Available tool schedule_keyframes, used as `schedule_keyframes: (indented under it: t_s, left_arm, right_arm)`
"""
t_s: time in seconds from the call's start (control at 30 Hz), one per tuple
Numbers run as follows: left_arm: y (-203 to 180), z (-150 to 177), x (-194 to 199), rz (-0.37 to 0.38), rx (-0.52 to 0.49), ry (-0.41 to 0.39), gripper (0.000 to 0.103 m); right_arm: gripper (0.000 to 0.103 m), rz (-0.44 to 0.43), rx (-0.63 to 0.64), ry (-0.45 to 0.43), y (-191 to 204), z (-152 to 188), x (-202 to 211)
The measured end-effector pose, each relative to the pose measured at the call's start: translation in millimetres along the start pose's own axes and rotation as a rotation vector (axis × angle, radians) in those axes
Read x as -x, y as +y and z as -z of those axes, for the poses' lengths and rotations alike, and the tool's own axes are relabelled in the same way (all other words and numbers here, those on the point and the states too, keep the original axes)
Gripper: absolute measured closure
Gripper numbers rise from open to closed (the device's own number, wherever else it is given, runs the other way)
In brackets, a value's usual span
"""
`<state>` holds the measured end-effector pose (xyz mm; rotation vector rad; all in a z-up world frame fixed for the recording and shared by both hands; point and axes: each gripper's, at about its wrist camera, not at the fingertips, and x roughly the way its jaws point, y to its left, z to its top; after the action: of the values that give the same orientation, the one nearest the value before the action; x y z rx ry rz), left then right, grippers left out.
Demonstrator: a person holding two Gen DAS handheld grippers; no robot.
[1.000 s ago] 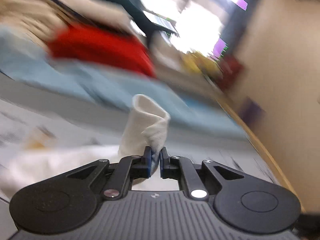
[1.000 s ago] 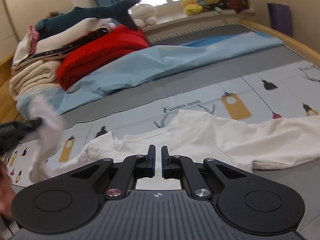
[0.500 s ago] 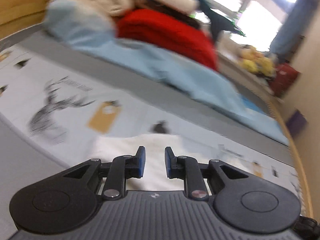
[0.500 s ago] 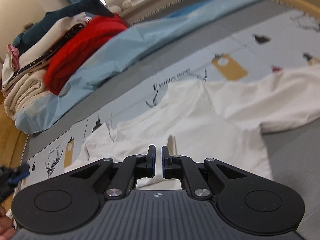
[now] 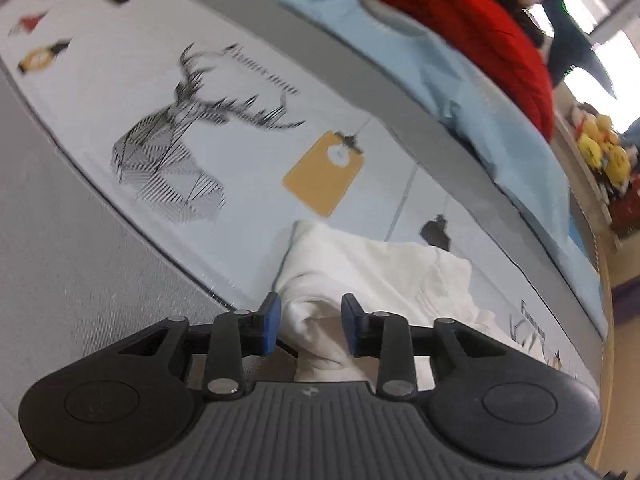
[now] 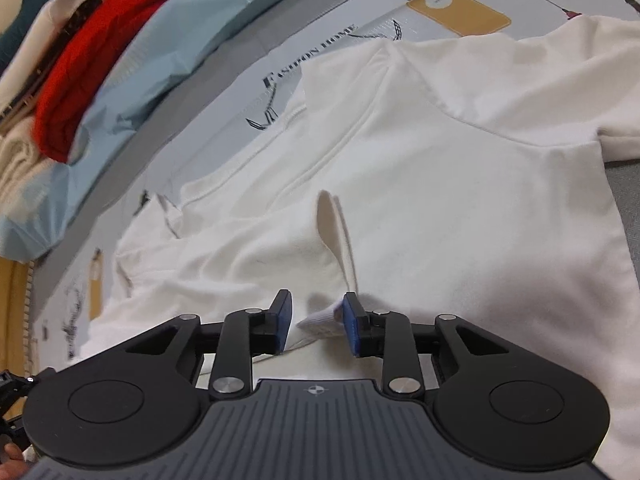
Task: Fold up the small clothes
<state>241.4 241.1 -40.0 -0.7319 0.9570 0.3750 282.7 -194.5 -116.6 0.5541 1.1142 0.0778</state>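
Observation:
A small white garment (image 6: 420, 168) lies spread on the printed mat, its left sleeve end (image 5: 360, 264) showing in the left wrist view. My left gripper (image 5: 310, 322) is open, its jaws on either side of a bunched fold of the white cloth. My right gripper (image 6: 316, 318) is open just above the garment's lower edge. A raised ribbed fold (image 6: 338, 232) of the cloth runs up from between its jaws, next to the right fingertip (image 6: 350, 320).
The mat (image 5: 168, 120) has a deer print and tan tag prints. Behind it lie a light blue sheet (image 6: 168, 40), a red blanket (image 6: 84, 64) and stacked bedding. Plush toys (image 5: 600, 148) sit at the far right. Grey mattress cover (image 5: 60, 264) lies at the left.
My left gripper let go of the white sleeve it held up, opened and dropped close to the mat over the sleeve end. My right gripper opened and moved down onto the garment.

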Motion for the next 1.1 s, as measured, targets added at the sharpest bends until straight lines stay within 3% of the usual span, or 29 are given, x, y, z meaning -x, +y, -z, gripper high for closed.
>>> schedule_keyframes:
  t_s: [0.03,0.13,0.2,0.33,0.47,0.5,0.57,0.67,0.73,0.8,0.97,1.1]
  left_arm:
    - [3,1,0,0.006,0.010,-0.001,0.060]
    - [10,2,-12,0.006,0.051,0.017,0.056]
    - [12,3,-18,0.042,0.080,0.024,0.056]
    - [7,5,-22,0.041,0.072,0.030,0.056]
    - [2,1,-7,0.059,0.078,-0.036,0.056]
    - [1,-1,-2,0.076,0.076,-0.052,0.056]
    - [-3,-3,6,0.100,0.055,-0.077,0.056]
    - [-10,-3,9,0.083,0.015,-0.085,0.056]
    - [-15,-1,5,0.071,-0.012,-0.067,0.056]
    - [-21,3,-1,0.067,-0.033,-0.042,0.056]
    - [-40,15,-11,0.095,-0.124,0.003,0.056]
    - [-50,29,-23,0.110,-0.211,0.052,0.058]
  right_arm:
    - [0.076,0.015,0.013,0.002,2,0,-2]
    - [0.100,0.035,0.065,-0.023,7,1,0]
    - [0.102,0.020,0.084,-0.048,9,-1,4]
    - [0.102,-0.077,0.077,-0.127,13,-14,25]
    - [0.102,-0.185,0.118,-0.387,21,-35,89]
    - [0.103,-0.172,0.159,-0.459,23,-37,106]
    - [0.103,-0.052,0.209,-0.519,17,-42,119]
    - [0.102,0.147,0.098,-0.405,-30,-55,94]
    - [0.102,0.222,0.054,-0.333,-54,-56,75]
    - [0.102,0.220,0.016,-0.328,-65,-57,74]
    - [0.101,0.232,0.079,-0.480,-50,-62,92]
    - [0.101,0.200,0.044,-0.431,-57,-68,84]
